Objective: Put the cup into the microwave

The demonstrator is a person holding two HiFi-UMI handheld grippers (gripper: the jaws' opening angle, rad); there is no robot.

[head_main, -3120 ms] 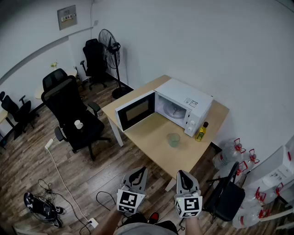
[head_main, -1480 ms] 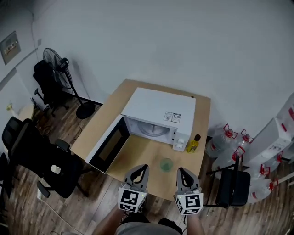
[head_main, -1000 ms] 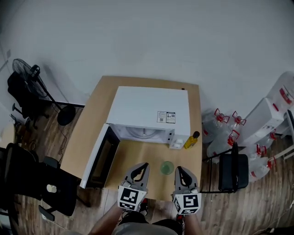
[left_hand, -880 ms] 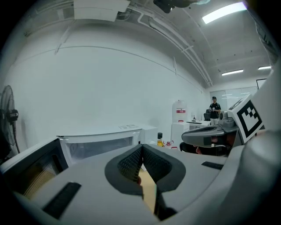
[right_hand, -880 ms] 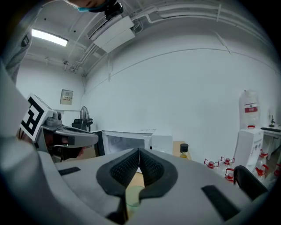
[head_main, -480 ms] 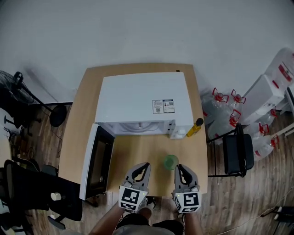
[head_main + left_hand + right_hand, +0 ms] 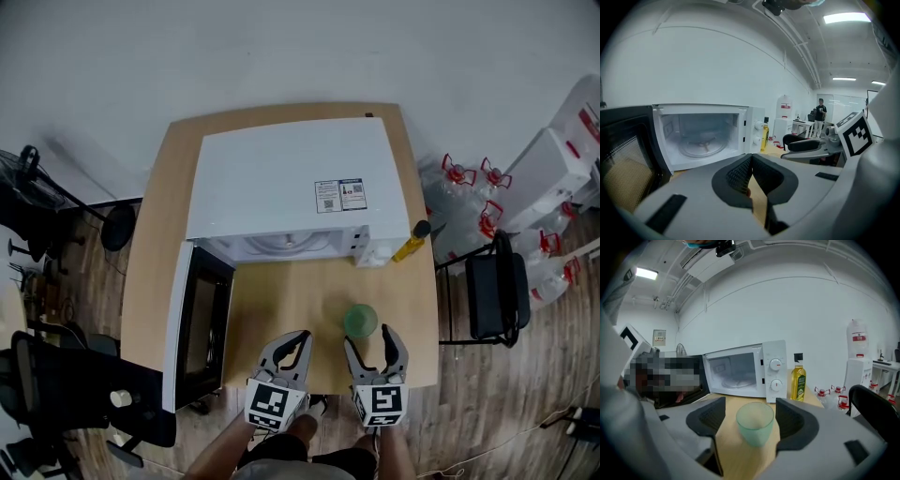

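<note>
A pale green translucent cup (image 7: 360, 321) (image 7: 755, 423) stands upright on the wooden table (image 7: 281, 300), in front of the white microwave (image 7: 291, 178) (image 7: 740, 371) (image 7: 703, 136). The microwave door (image 7: 202, 337) hangs open to the left and the cavity is bare but for the glass turntable. My right gripper (image 7: 369, 335) (image 7: 752, 420) has its jaws opening. The cup sits between them with a gap on each side, so no pad presses on it. To the cup's left, my left gripper (image 7: 298, 337) (image 7: 751, 159) is shut on nothing and faces the open cavity.
A yellow oil bottle (image 7: 411, 242) (image 7: 798, 380) stands at the microwave's right front corner. Right of the table are a black chair (image 7: 492, 295) and several water jugs (image 7: 469, 187). An office chair (image 7: 75, 394) stands by the table's left front, below the open door.
Both grippers have sunk toward the table and nearer the microwave. The right jaws have opened from shut, and the cup now stands between them.
</note>
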